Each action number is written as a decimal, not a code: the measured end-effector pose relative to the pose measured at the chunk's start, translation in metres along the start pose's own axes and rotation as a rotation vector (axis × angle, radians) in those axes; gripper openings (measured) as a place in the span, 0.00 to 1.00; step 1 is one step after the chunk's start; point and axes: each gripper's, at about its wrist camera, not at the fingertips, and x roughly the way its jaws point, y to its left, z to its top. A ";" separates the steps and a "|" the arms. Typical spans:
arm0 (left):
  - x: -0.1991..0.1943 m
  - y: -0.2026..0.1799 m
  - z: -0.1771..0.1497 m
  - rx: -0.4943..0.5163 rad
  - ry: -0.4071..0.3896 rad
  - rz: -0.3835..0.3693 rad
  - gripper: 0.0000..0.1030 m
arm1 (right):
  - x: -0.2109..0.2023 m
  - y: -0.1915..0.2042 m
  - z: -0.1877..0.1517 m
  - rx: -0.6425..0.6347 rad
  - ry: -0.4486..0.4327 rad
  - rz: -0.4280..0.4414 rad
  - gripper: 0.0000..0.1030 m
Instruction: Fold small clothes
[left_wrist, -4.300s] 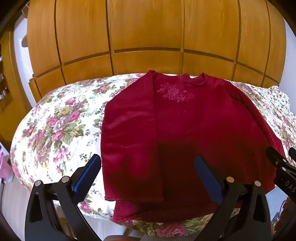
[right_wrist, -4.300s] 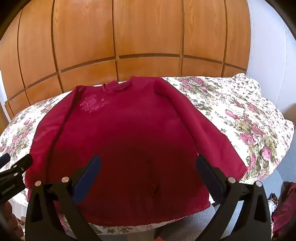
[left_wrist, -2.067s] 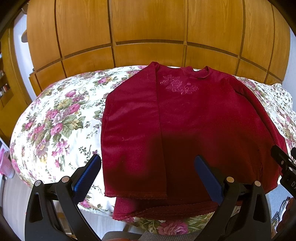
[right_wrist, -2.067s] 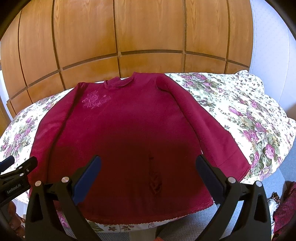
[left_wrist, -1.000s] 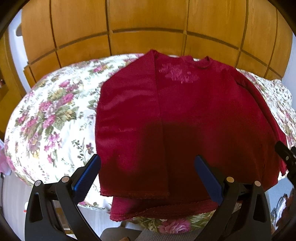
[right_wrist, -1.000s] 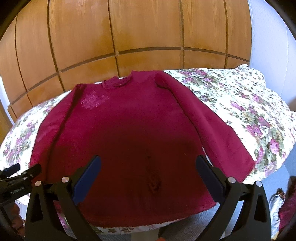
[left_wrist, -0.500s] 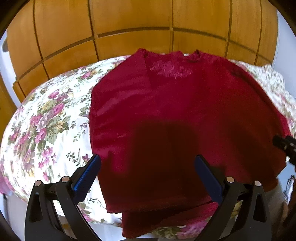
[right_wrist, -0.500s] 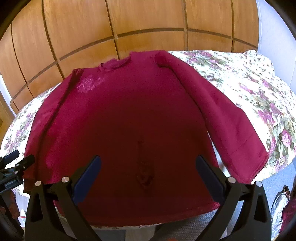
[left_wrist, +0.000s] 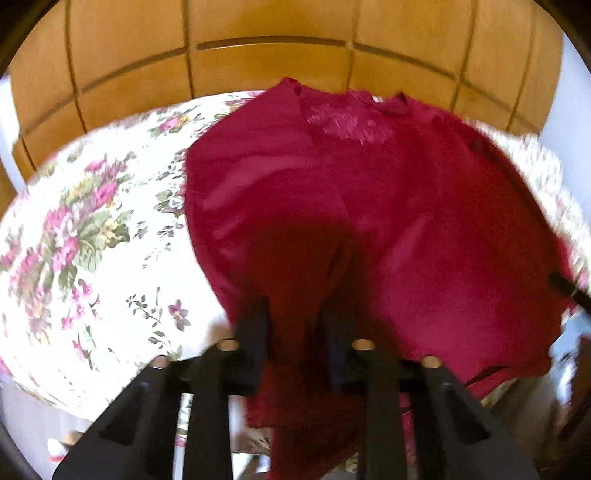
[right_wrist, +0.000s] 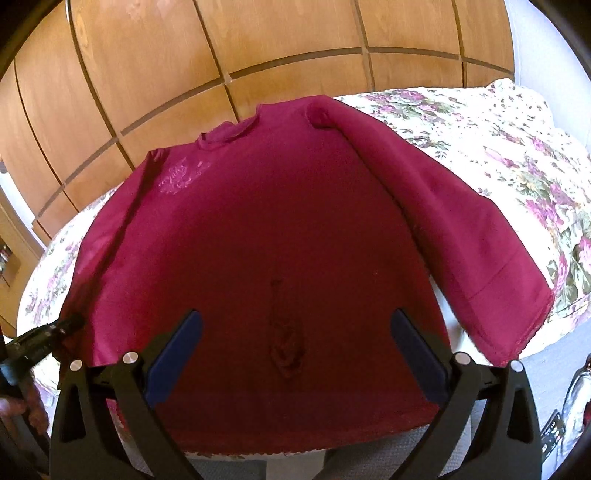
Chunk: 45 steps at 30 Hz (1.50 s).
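Sweater (right_wrist: 280, 236) is lying flat on the floral bedspread (right_wrist: 517, 147), collar far, hem near. The left gripper (left_wrist: 293, 317) is closing on its near-left folded sleeve edge; the right gripper (right_wrist: 295, 343) is hovering wide open, empty, over the hem.

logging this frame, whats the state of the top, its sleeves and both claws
red top: spread on the floral bedspread
left sleeve: folded over the body
right sleeve: lying out to the side
left claw: closing, red fabric between the fingers
right claw: open, holding nothing
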 end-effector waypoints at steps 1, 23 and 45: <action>-0.003 0.006 0.003 -0.016 -0.004 -0.012 0.17 | 0.000 -0.001 0.000 0.005 -0.002 -0.003 0.98; -0.005 0.269 0.134 -0.400 -0.087 0.259 0.12 | 0.005 0.006 0.002 0.019 0.010 0.021 0.98; 0.062 0.343 0.175 -0.633 0.044 0.281 0.30 | 0.022 -0.033 0.059 0.084 -0.014 0.009 0.98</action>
